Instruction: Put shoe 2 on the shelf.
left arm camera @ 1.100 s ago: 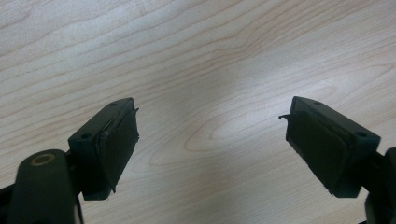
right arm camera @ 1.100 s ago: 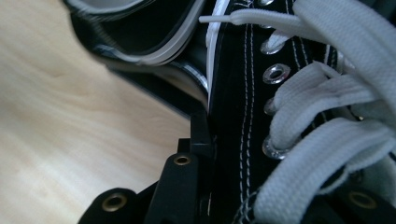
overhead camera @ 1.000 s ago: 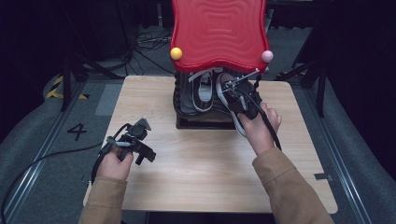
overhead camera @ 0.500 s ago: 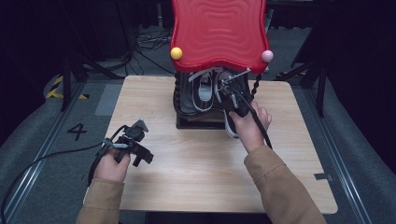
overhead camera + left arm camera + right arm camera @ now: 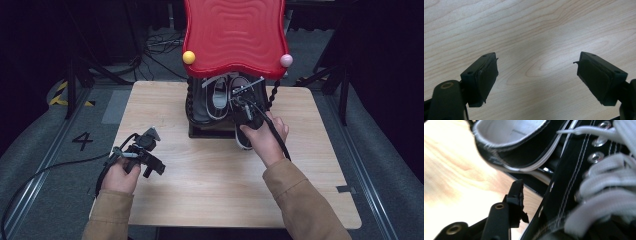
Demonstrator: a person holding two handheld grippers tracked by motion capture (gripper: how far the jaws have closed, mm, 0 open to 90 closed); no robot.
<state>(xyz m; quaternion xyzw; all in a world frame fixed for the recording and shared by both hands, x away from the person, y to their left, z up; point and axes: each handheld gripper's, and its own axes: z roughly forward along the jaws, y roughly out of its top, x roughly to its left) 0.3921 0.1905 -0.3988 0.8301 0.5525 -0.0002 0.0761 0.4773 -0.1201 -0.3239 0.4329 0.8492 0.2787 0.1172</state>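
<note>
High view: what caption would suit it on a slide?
Right gripper, jaws just opening, at a black shoe under a red-roofed stand; left gripper hangs open over the table.

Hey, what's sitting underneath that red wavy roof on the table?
Under the red roof two black sneakers stand on a dark base: the left shoe and the right shoe, which the right gripper reaches. The roof covers their toes.

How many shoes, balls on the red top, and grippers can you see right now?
Shoes: 2, the left shoe and the right shoe
Balls: 2, the yellow ball and the pink ball
Grippers: 2, the left gripper and the right gripper
Total: 6
</note>
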